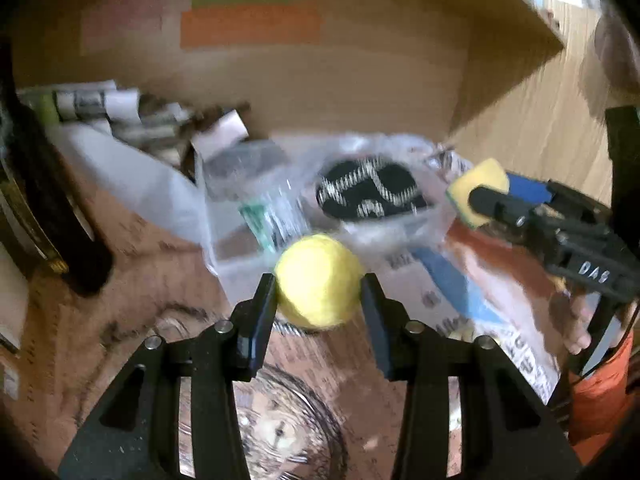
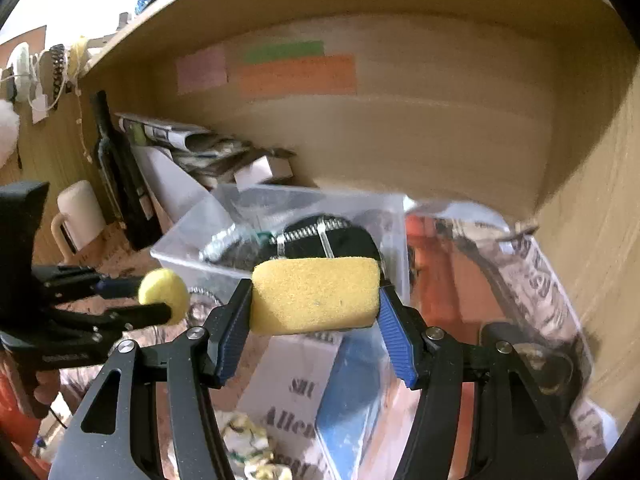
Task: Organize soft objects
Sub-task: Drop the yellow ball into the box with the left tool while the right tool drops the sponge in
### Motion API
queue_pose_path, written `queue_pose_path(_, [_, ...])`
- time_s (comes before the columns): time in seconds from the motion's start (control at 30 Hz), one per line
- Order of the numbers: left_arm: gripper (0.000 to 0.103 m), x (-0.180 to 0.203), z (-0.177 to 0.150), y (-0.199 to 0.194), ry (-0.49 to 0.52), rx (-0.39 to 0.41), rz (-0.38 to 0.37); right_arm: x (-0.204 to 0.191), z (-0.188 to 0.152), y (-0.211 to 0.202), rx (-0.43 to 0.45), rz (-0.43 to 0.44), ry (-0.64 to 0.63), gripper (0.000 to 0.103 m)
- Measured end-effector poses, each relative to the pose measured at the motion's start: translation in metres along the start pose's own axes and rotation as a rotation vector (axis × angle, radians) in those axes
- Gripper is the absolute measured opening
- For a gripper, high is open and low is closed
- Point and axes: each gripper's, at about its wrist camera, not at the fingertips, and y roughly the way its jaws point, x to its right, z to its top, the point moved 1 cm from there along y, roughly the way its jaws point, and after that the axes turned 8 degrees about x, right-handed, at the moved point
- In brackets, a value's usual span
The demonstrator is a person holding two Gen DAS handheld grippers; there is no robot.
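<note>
Left tool (image 1: 319, 286) pinches the yellow foam ball (image 1: 318, 280) mid-frame, right tool (image 2: 315, 300) squeezes the yellow sponge (image 2: 316, 294), both over the clear plastic bin (image 2: 192, 240). Ball's held near the fingertips, so it could squirt out.

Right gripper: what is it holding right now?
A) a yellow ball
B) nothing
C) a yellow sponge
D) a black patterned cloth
C: the right gripper has its fingers pressed against both ends of the yellow sponge, while the yellow ball sits in the left gripper.
</note>
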Motion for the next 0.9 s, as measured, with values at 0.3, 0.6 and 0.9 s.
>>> queue_pose_path(0.3, [0.043, -0.031, 0.032, 0.007, -0.008, 0.065, 0.082, -0.014, 0.023, 0.032, 0.018, 0.054, -0.037, 0.057])
queue_pose_path(0.6, [0.043, -0.051, 0.025, 0.047, -0.049, -0.041, 0.067, -0.024, 0.014, 0.082, -0.087, 0.086, -0.057, 0.057])
queue_pose_path(0.9, [0.055, -0.042, 0.024, 0.056, 0.002, -0.044, 0.071, -0.025, 0.004, 0.1, -0.164, 0.081, -0.064, 0.069])
